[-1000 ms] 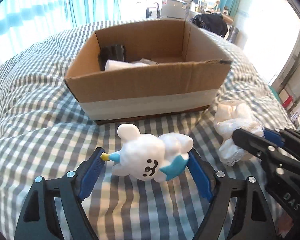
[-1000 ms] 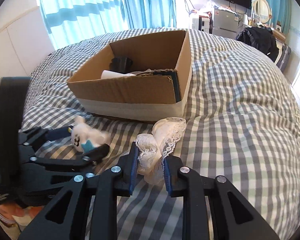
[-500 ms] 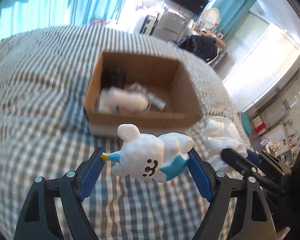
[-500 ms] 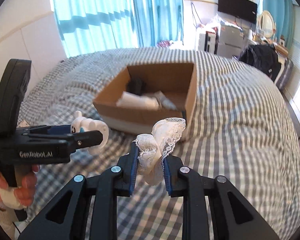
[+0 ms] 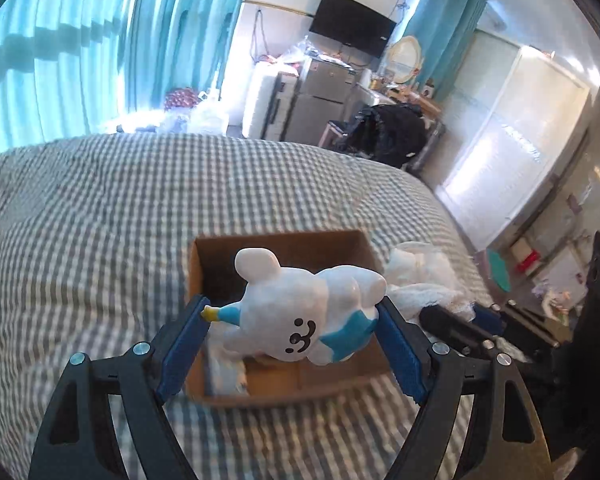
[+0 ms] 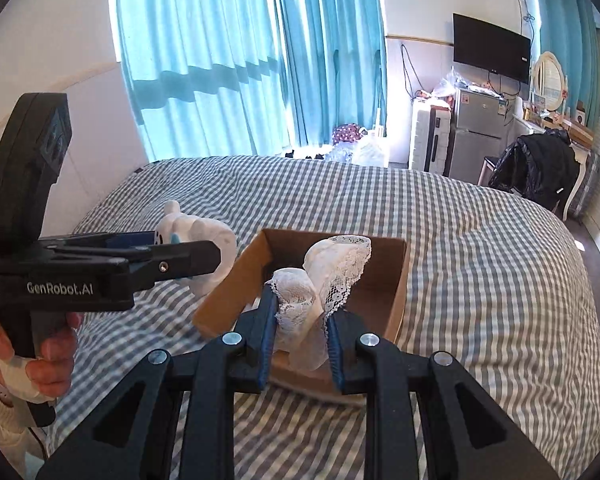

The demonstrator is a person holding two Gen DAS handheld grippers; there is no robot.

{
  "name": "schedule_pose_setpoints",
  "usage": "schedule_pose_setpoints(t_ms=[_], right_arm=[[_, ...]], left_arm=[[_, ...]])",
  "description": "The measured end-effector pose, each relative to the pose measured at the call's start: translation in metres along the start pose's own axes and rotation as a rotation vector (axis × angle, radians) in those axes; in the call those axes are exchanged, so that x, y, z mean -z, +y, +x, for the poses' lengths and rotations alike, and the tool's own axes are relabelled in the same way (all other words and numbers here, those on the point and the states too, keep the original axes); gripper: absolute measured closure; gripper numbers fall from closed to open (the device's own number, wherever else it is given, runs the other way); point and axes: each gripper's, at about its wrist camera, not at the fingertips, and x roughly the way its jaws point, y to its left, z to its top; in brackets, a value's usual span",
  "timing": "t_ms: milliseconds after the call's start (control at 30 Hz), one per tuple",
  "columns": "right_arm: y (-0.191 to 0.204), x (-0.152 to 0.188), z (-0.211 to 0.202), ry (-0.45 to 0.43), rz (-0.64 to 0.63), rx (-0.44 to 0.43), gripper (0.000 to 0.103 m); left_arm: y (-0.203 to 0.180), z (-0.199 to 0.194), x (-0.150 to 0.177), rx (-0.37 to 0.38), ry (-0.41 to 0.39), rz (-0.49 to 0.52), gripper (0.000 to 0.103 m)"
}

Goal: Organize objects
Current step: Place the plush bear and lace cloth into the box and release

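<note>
Checked bed (image 6: 480, 240), both tools lifted, apparently over box (image 6: 398, 280), left tool (image 5: 294, 330) gripping bunny (image 5: 300, 312), right tool (image 6: 300, 322) clamping lace (image 6: 328, 276)

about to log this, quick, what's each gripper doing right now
left gripper: closed on the white toy.
right gripper: closed on the lace cloth.

Home bedroom, checked bed (image 6: 480, 240), curtains (image 6: 228, 52), fridge (image 6: 476, 136)

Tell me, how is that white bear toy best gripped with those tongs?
Across its length, as the left tongs grip it now: one blue pad on the blue hat tip, the other on its rear by the legs. The white bear toy lies sideways, so its ends face the pads; its rounded belly would likely slip. Come from the near side of the cardboard box.
</note>
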Motion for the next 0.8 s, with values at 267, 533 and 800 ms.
schedule_pose_setpoints(t_ms=[267, 533, 800], right_arm=[[-0.032, -0.028, 0.080, 0.072, -0.002, 0.046, 0.081], [-0.052, -0.016, 0.142, 0.174, 0.047, 0.034, 0.081], [-0.070, -0.017, 0.132, 0.165, 0.147, 0.021, 0.038]], left_arm=[[0.011, 0.085, -0.018, -0.056, 0.058, 0.036, 0.019], [0.017, 0.139, -0.009, -0.071, 0.101, 0.071, 0.019], [0.017, 0.151, 0.007, -0.119, 0.141, 0.072, 0.016]])
